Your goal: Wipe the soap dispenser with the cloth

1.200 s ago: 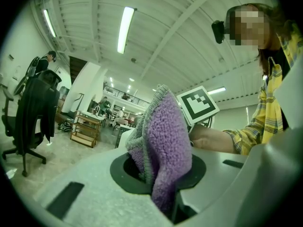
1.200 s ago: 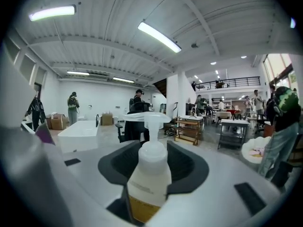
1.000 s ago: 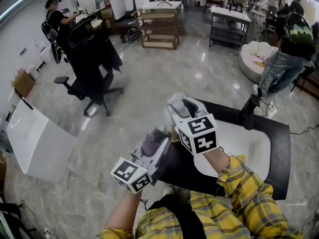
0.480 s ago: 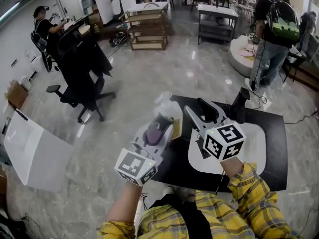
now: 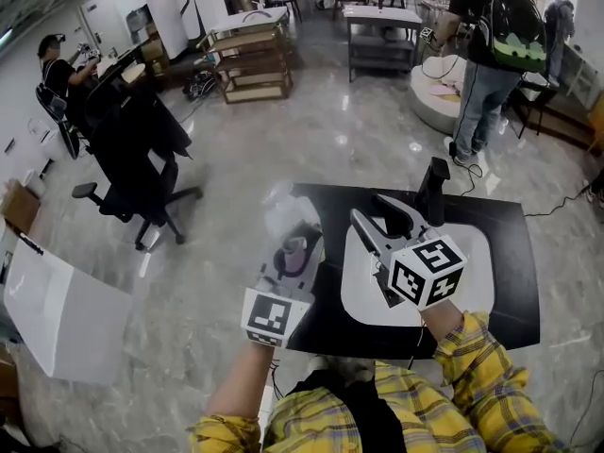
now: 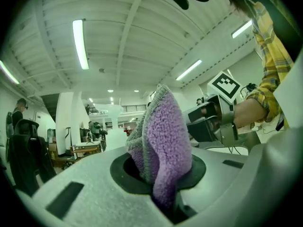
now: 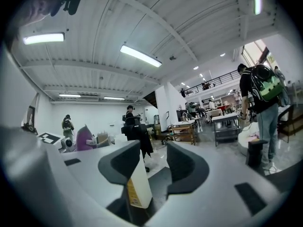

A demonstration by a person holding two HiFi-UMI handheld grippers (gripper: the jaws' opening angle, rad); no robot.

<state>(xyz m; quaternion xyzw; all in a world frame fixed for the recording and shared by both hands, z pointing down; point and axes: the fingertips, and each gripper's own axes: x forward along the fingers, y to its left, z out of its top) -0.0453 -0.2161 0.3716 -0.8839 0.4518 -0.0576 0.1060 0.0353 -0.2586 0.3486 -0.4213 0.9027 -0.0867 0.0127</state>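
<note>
As left claw (image 6: 160,176) grips cloth (image 6: 163,131), dispenser (image 7: 138,186) half-hidden

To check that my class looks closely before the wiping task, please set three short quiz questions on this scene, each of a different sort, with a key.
1. What does the left hand-held gripper hold?
2. True or false: a person with a backpack stands beyond the black table.
3. The white basin sits: A in the black table; B on the floor; C on the office chair.
Key: 1 a purple cloth, clamped between its jaws; 2 true; 3 A.
</note>
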